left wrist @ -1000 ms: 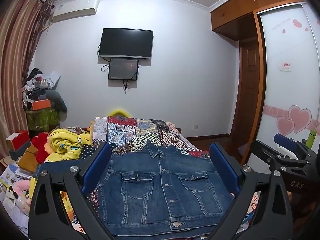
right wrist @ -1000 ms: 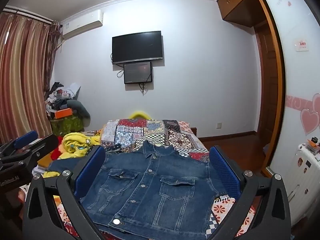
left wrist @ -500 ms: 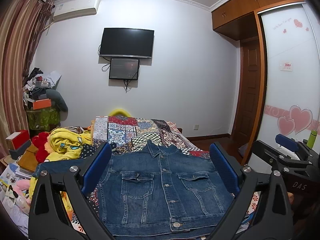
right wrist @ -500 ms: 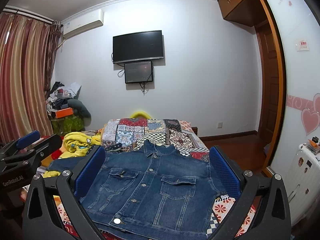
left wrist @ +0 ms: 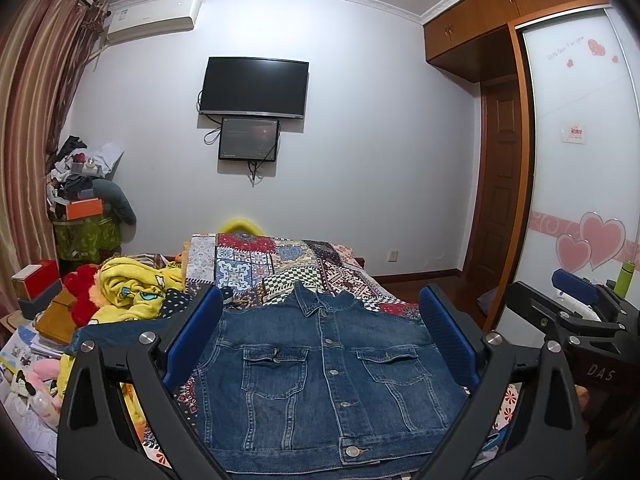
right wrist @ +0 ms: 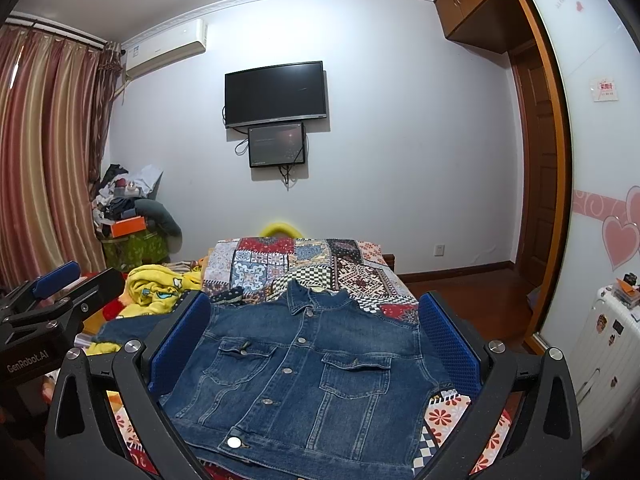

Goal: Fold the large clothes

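The denim jacket (left wrist: 320, 376) lies flat, buttoned, on the patchwork bedspread (left wrist: 280, 264). Above the jacket, the left gripper (left wrist: 322, 338) and the right gripper (right wrist: 314, 342) are both spread wide, grasping nothing.

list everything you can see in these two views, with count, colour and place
denim jacket: 1, blue, flat on the bed, buttoned, front up
patchwork bedspread: 1, multicolour, under the jacket
yellow blanket: 1, yellow, left of the jacket
television: 1, black, on the far wall
small screen: 1, dark, below the television
air conditioner: 1, white, high on the wall
curtains: striped red, left side
suitcase: 1, white, right side
left gripper: 1, black with blue pads, open above the jacket
right gripper: 1, same colours, open above the jacket
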`<move>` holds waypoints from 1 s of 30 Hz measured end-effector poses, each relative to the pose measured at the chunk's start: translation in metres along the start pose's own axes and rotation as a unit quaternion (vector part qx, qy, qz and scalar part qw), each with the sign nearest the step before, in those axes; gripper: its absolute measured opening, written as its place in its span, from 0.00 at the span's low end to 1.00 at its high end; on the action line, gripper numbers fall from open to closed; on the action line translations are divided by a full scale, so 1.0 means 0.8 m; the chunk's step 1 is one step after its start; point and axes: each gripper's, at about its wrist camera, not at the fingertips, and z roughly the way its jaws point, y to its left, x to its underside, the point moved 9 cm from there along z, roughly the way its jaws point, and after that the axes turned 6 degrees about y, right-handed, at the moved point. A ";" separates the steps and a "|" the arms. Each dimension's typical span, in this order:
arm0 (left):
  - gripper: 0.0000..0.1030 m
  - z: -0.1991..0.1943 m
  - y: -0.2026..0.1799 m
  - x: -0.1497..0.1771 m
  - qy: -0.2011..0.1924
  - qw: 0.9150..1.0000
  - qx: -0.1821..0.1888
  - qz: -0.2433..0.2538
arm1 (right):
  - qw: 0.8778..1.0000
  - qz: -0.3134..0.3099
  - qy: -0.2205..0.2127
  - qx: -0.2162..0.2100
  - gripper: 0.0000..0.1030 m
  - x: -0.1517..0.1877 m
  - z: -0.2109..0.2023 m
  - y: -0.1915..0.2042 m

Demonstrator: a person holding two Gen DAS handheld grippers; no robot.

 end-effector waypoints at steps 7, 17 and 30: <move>0.96 0.002 -0.002 0.001 0.000 1.000 0.001 0.001 | 1.000 0.000 -0.001 0.001 1.00 0.001 -0.001 -0.001; 0.97 0.002 -0.003 0.000 0.000 1.000 0.003 0.001 | 1.000 0.001 0.000 0.000 1.00 0.000 -0.001 -0.002; 0.97 0.005 -0.003 0.000 0.001 1.000 0.000 0.000 | 1.000 0.002 0.003 -0.002 1.00 -0.001 0.001 -0.004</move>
